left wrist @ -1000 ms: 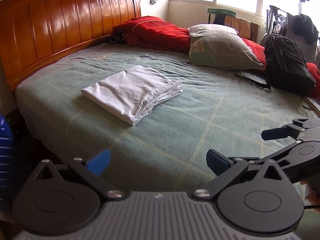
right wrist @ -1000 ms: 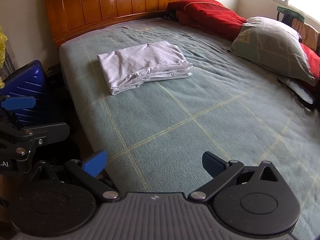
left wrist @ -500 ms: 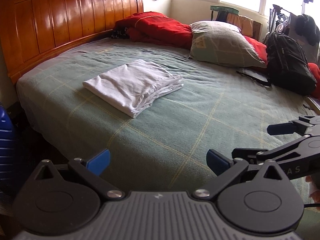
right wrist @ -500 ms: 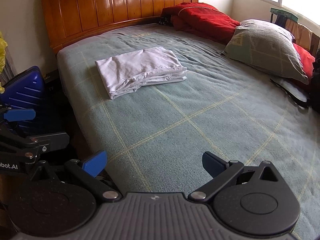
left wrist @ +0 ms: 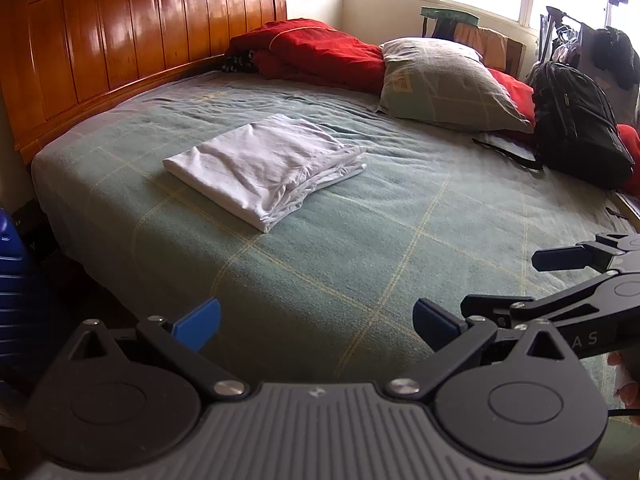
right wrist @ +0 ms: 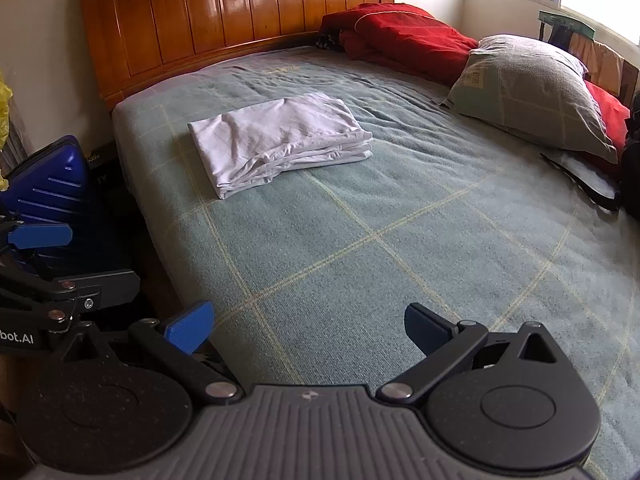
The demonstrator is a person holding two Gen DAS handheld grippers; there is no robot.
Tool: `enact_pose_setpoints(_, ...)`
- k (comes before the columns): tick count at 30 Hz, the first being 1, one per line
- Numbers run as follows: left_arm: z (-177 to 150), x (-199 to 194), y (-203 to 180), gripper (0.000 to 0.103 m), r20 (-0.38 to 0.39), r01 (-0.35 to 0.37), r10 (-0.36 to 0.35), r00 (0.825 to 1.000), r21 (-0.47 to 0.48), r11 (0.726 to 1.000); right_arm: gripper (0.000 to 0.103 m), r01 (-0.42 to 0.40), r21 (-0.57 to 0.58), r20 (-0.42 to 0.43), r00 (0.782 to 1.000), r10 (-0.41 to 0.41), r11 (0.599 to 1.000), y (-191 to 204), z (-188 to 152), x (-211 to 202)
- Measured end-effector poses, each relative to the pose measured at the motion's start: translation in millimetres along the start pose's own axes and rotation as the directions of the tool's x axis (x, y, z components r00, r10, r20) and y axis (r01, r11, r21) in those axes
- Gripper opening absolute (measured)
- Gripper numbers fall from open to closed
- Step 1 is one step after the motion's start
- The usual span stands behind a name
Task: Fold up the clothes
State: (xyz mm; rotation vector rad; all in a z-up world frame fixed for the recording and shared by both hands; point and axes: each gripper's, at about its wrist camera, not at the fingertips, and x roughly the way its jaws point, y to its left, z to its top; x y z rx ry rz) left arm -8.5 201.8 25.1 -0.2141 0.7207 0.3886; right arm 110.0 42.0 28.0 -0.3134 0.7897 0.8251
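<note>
A white garment [left wrist: 264,168] lies folded in a flat rectangle on the green bedspread [left wrist: 360,240], towards the headboard side; it also shows in the right wrist view [right wrist: 280,140]. My left gripper [left wrist: 316,322] is open and empty, held near the bed's front edge, well short of the garment. My right gripper [right wrist: 310,326] is open and empty too, over the bedspread's near part. The right gripper shows at the right edge of the left wrist view [left wrist: 580,280]. The left gripper shows at the left edge of the right wrist view [right wrist: 44,264].
A wooden headboard [left wrist: 120,48] stands at the back left. A red blanket [left wrist: 312,52], a grey-green pillow [left wrist: 444,84] and a black backpack [left wrist: 576,120] lie along the far side. A blue suitcase [right wrist: 48,184] stands on the floor left of the bed.
Both grippers have drawn back slightly from the bed and tilted, so the folded garment sits a little farther off. The garment itself has not moved. Both stay open.
</note>
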Motion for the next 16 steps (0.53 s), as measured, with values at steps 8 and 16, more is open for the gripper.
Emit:
enact_pose_setpoints(8, -0.6, 0.7, -0.7, 0.102, 0.001, 0.01, -0.01, 1.0, -0.005, 1.0, 0.103, -0.004, 0.008, -0.001, 1.0, 0.004, 1.0, 1.2, -1.8, 0.6)
enact_pose_setpoints(16, -0.7, 0.5, -2.5, 0.102, 0.003, 0.003, -0.003, 1.0, 0.0, 1.0, 0.103, -0.005, 0.008, -0.002, 1.0, 0.005, 1.0, 0.6, -1.9, 1.0)
